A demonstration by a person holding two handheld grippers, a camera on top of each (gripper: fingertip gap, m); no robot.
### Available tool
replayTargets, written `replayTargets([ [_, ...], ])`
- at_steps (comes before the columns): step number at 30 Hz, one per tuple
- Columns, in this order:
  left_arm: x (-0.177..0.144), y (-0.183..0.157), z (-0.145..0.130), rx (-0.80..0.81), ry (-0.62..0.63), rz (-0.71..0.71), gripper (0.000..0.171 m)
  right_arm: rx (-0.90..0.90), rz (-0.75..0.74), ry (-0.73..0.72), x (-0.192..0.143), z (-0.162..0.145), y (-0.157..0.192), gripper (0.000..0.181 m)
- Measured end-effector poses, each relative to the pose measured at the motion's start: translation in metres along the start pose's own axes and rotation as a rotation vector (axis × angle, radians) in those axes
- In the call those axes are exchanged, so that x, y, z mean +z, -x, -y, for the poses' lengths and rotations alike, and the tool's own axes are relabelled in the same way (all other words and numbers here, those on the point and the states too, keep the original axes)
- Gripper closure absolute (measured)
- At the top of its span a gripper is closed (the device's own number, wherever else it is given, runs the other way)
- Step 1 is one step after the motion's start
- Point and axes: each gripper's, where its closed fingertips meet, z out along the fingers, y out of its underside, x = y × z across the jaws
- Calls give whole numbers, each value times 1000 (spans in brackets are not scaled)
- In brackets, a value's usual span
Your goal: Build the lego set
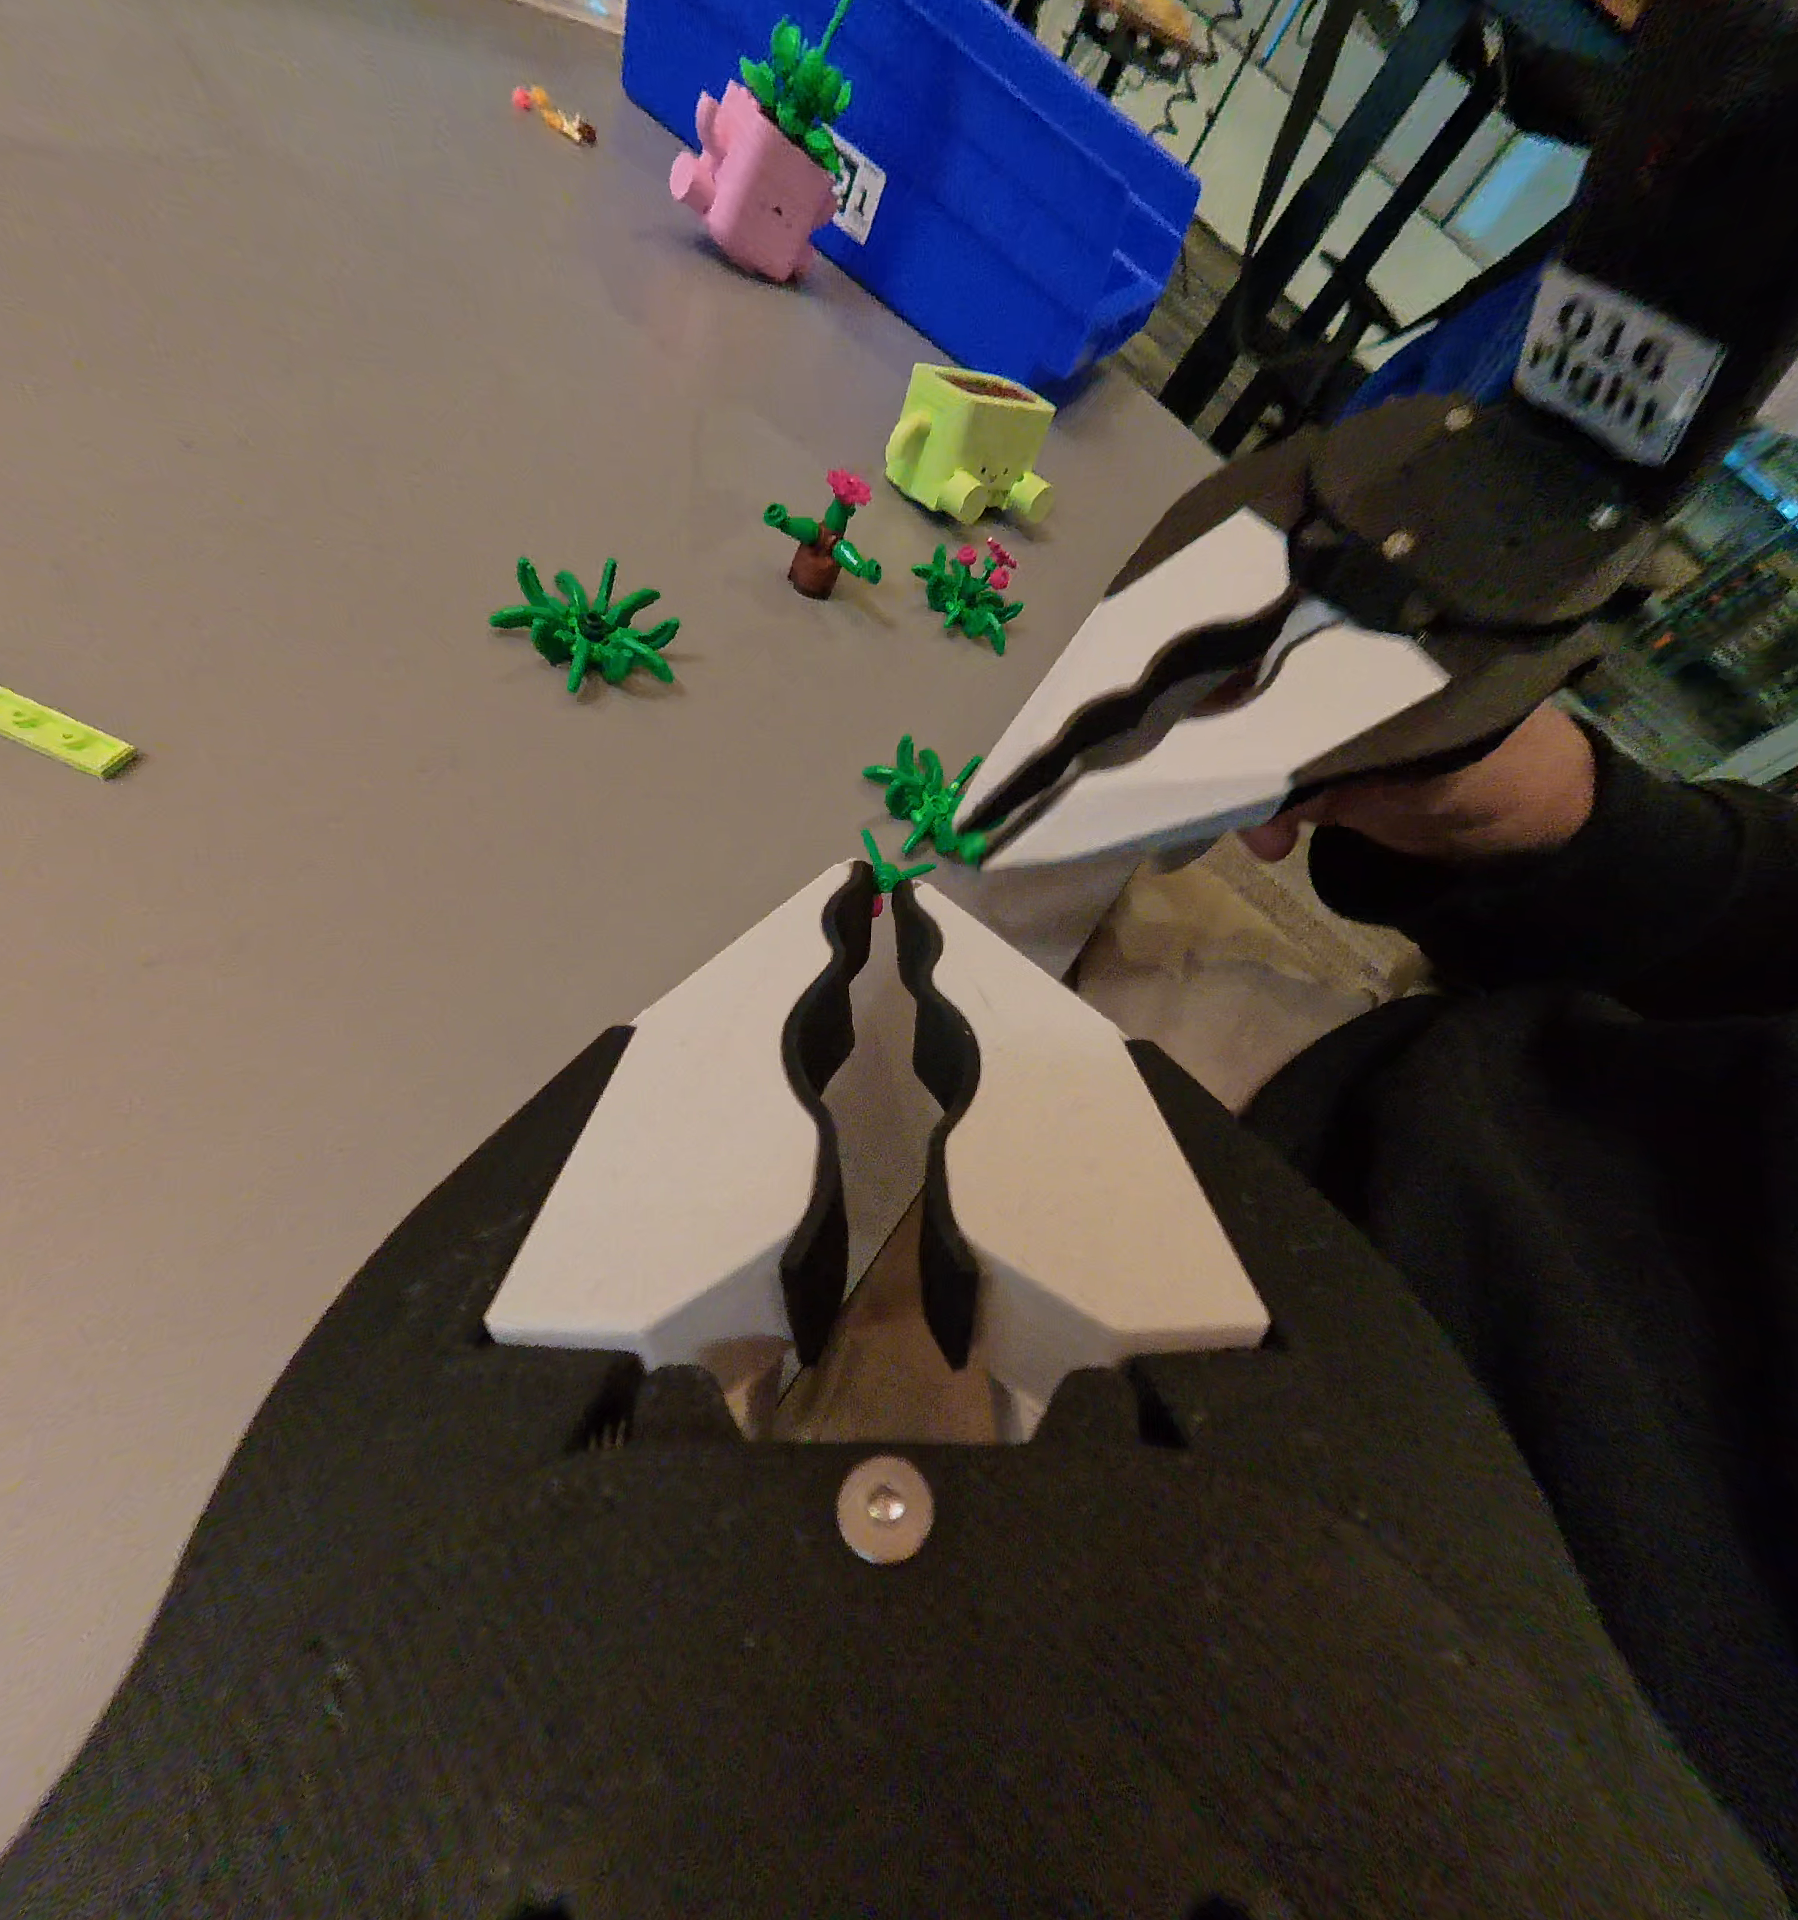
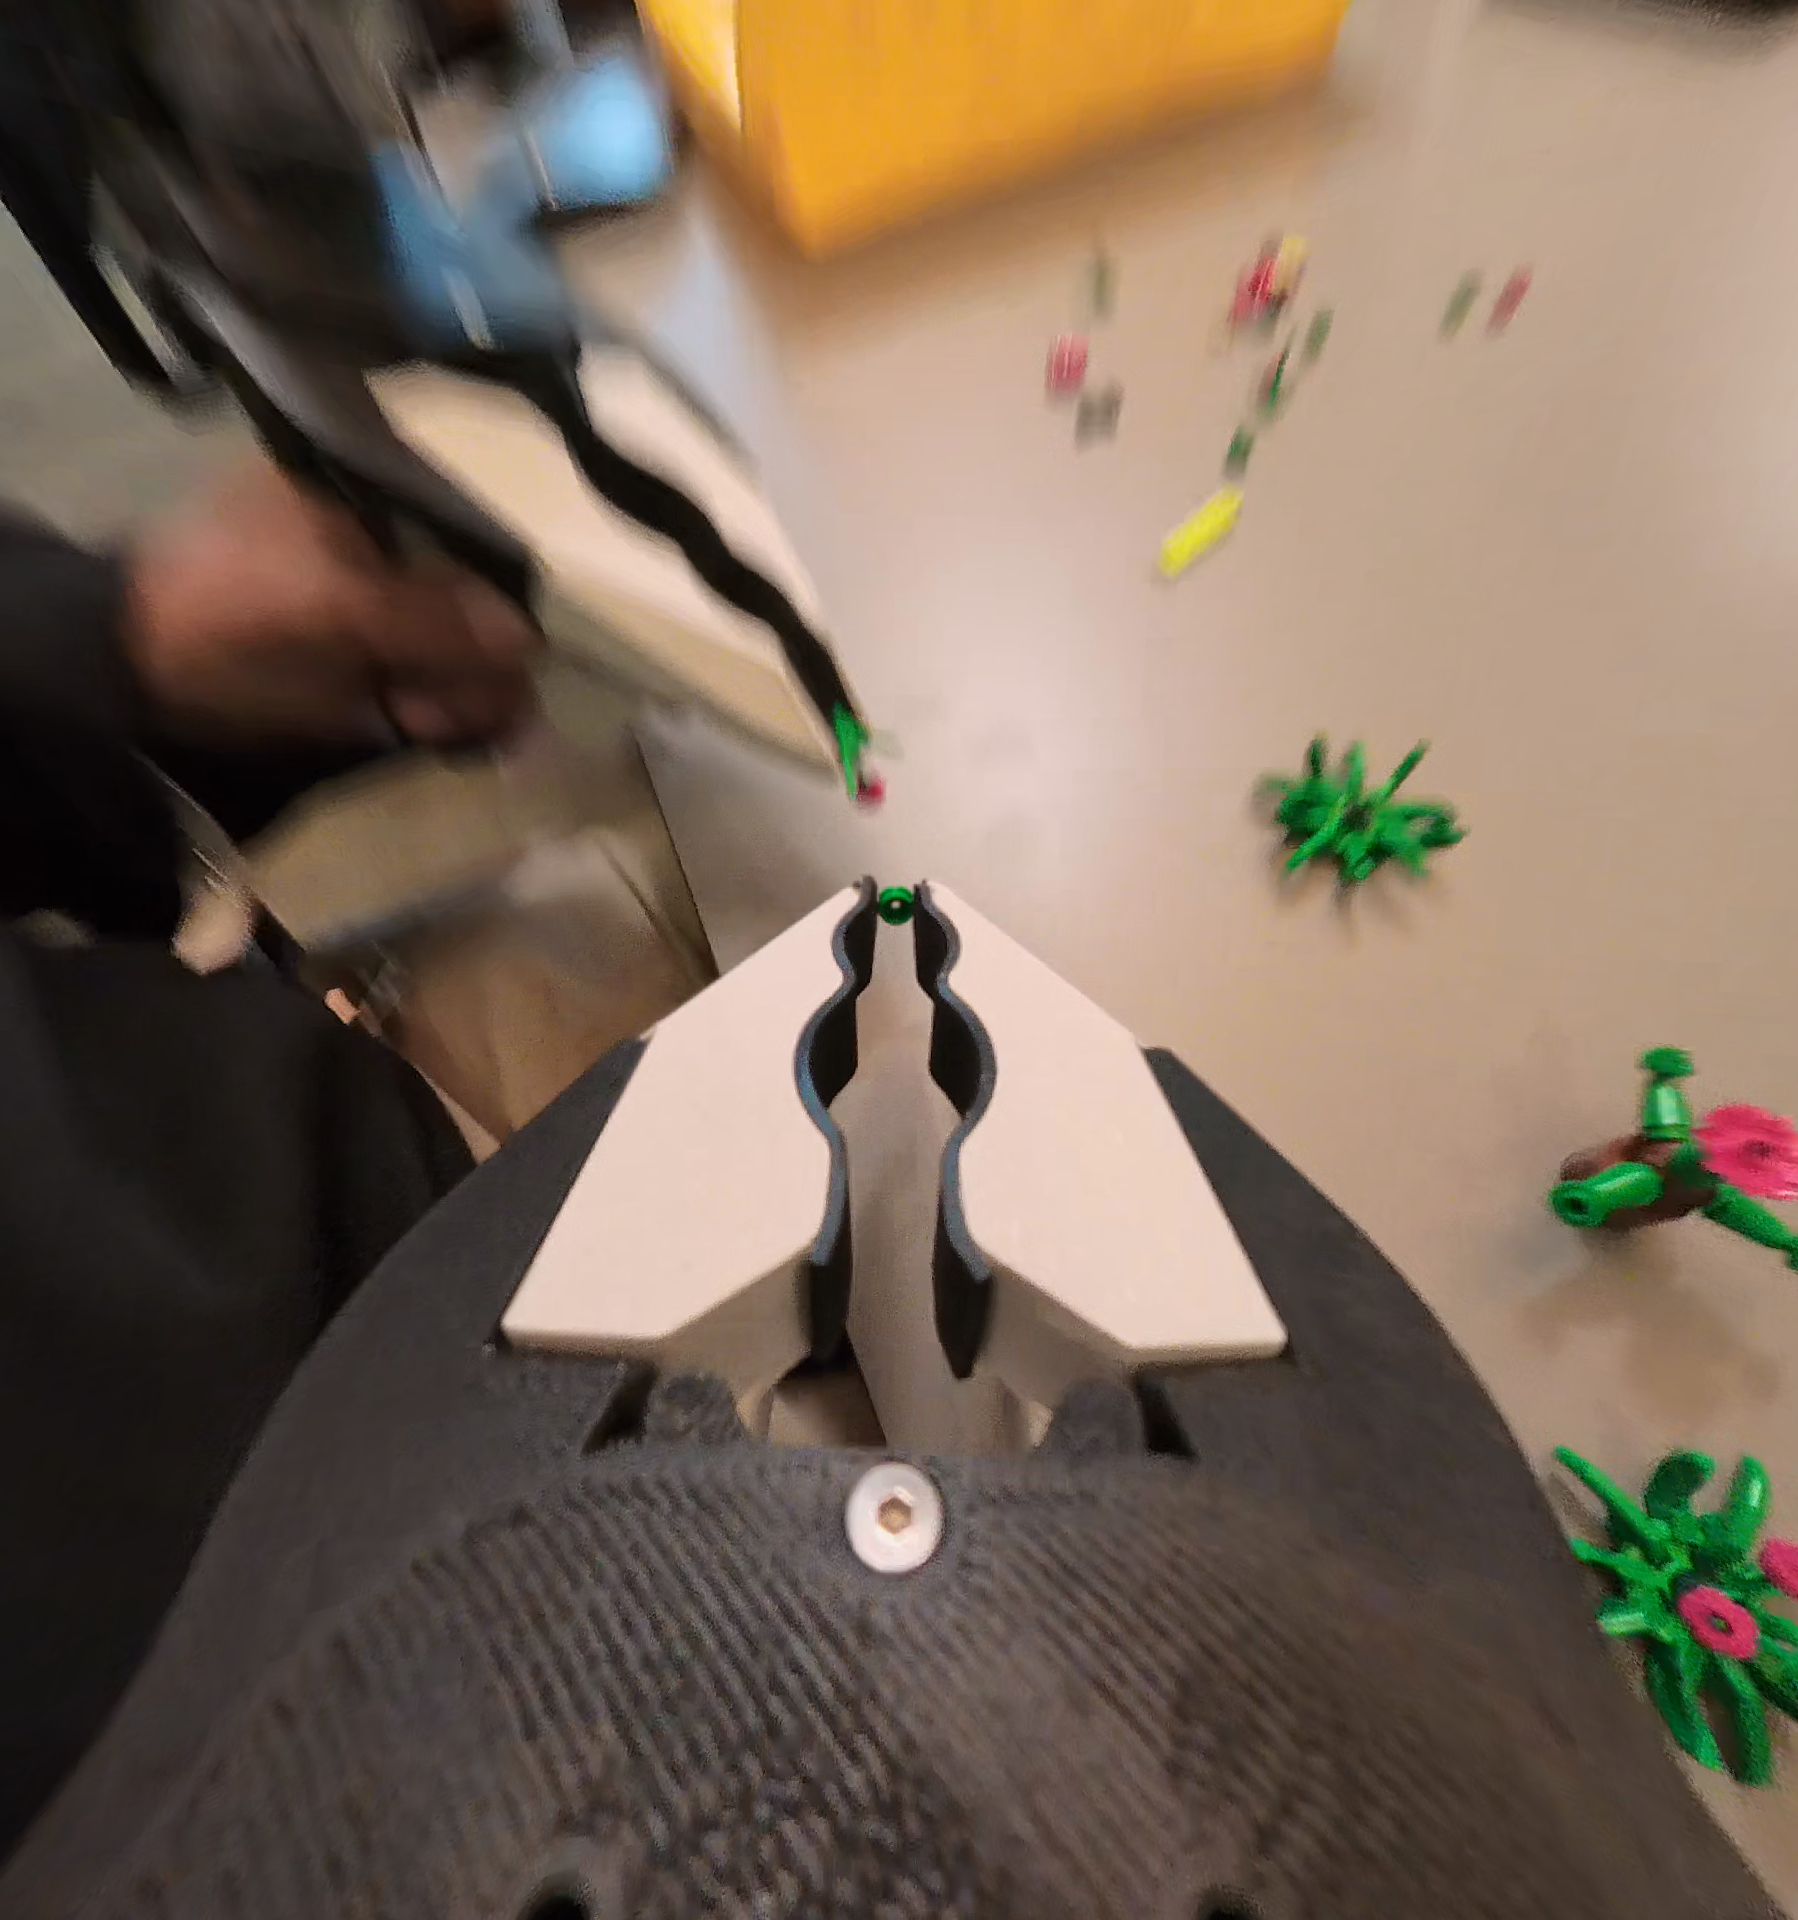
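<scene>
My left gripper (image 1: 879, 883) is shut on a small green stem with a pink flower (image 1: 887, 878), held above the grey table near its edge. My right gripper (image 1: 978, 847) comes in from the right and is shut on a green leafy piece (image 1: 916, 795), just beside the left tips. In the blurred right wrist view, a round green end (image 2: 893, 902) sits between the right gripper's tips (image 2: 893, 906). The left gripper (image 2: 853, 758) holds the flower stem (image 2: 859, 774) just ahead of it.
On the table stand a pink pot with a plant (image 1: 760, 177), a lime pot (image 1: 968, 442), a brown stem with a flower (image 1: 827, 540), a flowered plant (image 1: 968, 592), a large leafy plant (image 1: 583, 629) and a lime plate (image 1: 33, 717). A blue bin (image 1: 926, 156) and a yellow bin (image 2: 978, 104) stand behind. Only a small space, under 4 cm, lies between the two pairs of fingers.
</scene>
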Motion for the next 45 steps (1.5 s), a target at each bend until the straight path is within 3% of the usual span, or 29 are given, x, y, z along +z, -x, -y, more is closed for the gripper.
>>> replayTargets([
  [7, -25, 21, 22, -102, -158, 0, 169, -142, -74, 302, 30, -32, 0, 176],
  [14, -31, 26, 25, -115, -186, 3, 169, -185, -61, 343, 42, -25, 0, 176],
  [18, -30, 25, 25, -109, -186, -4, 169, -179, -47, 342, 41, -25, 1, 166],
  [24, -31, 21, 28, -143, -213, -57, 169, -133, -45, 224, 24, -10, -5, 164],
  [33, -33, 1, 38, -334, -302, -343, 170, -186, -45, -66, 3, 40, 0, 170],
  [45, -35, -16, 42, -385, -321, -495, 170, -148, 46, -252, -1, 67, 23, 170],
])
